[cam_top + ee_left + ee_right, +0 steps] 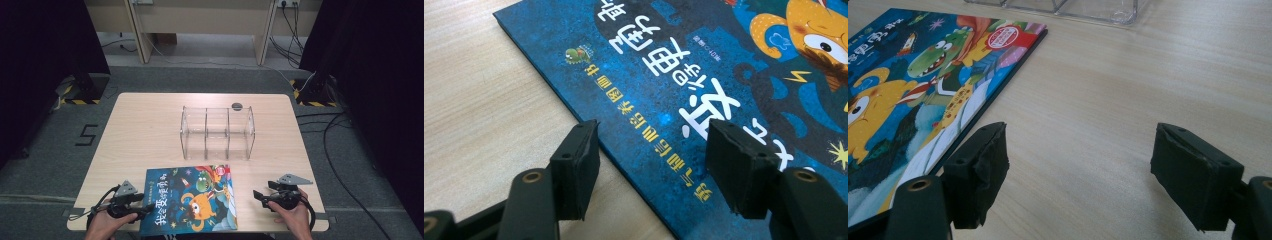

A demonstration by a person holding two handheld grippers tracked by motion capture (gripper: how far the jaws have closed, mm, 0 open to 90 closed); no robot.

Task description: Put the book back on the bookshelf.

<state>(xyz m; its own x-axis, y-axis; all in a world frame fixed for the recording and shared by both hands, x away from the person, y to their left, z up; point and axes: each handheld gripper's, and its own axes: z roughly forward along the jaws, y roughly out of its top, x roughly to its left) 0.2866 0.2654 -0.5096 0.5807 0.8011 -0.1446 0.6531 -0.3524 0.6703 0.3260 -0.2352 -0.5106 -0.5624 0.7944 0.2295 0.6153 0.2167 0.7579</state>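
Below us, a picture book (189, 200) with a blue cover and an orange cartoon creature lies flat near the front edge of the light wooden counter (145, 125). Our left gripper (145, 210) sits at the book's left edge, its jaws partly apart and straddling that edge, one over the bare wood and one over the cover; we cannot tell whether the pads touch the book. Our right gripper (256, 194) rests just right of the book, jaws spread wide with nothing between them. Farther back stands a clear plastic organiser (217, 132) with three compartments.
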